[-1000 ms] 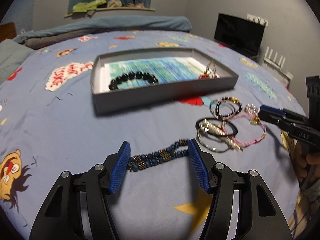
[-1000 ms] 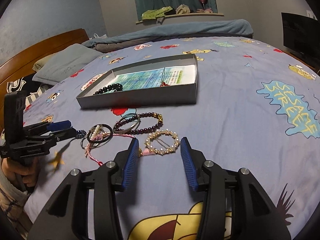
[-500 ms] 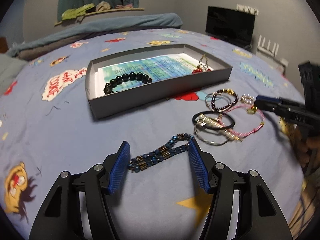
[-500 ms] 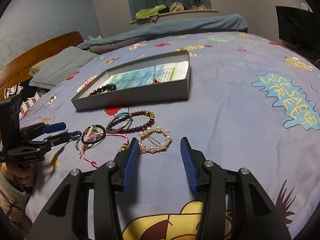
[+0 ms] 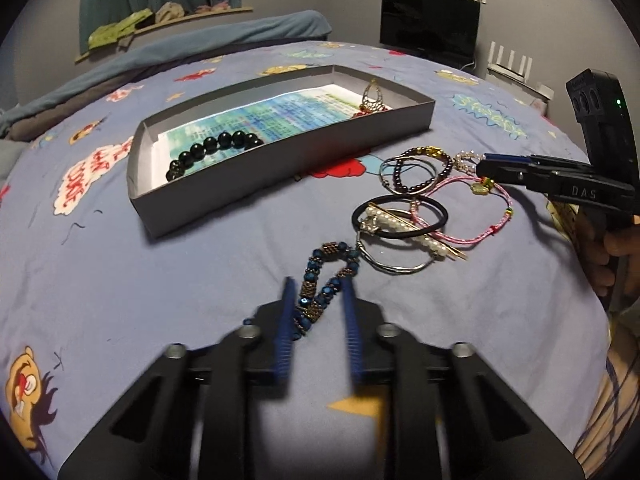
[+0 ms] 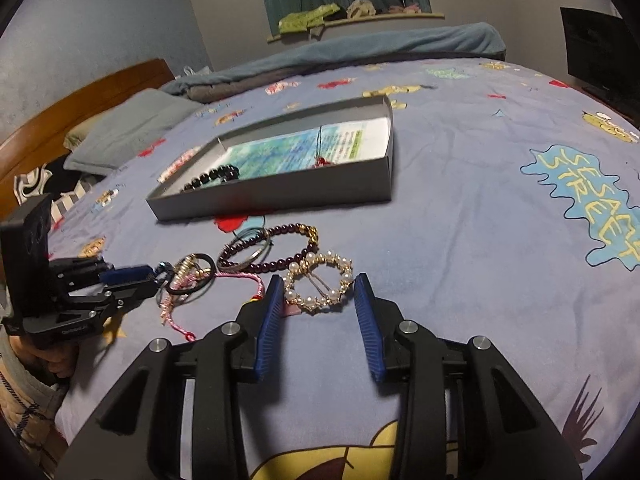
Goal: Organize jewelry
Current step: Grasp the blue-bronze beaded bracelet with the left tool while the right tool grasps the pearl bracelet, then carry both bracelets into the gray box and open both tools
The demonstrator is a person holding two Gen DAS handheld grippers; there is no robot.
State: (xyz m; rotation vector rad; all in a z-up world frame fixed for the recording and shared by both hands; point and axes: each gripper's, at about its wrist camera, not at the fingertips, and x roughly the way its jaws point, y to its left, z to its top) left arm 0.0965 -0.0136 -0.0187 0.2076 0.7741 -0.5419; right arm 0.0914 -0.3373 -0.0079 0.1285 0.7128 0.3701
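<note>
A grey shallow box (image 5: 280,152) (image 6: 280,196) lies on the bedspread and holds a black bead bracelet (image 5: 212,148) and a red earring (image 5: 372,100). My left gripper (image 5: 318,292) has its blue fingers narrowed around a blue beaded bracelet (image 5: 324,280); whether the pads touch the beads is blurred. My right gripper (image 6: 318,292) is open, with a pearl ring brooch (image 6: 320,280) between its fingertips. A dark purple bead bracelet (image 6: 280,252), a pink cord bracelet (image 5: 460,216), a black hair tie (image 5: 400,216) and a pearl clip (image 5: 404,228) lie close by.
The bedspread (image 6: 480,220) is blue with cartoon prints. A pillow (image 6: 132,128) and wooden headboard (image 6: 80,100) are at the far left. A black monitor (image 5: 430,28) and a white router (image 5: 516,68) stand beyond the bed.
My left gripper's fingers have closed in from wide open around the blue beaded bracelet and moved forward. My right gripper has moved forward so the pearl brooch sits between its tips.
</note>
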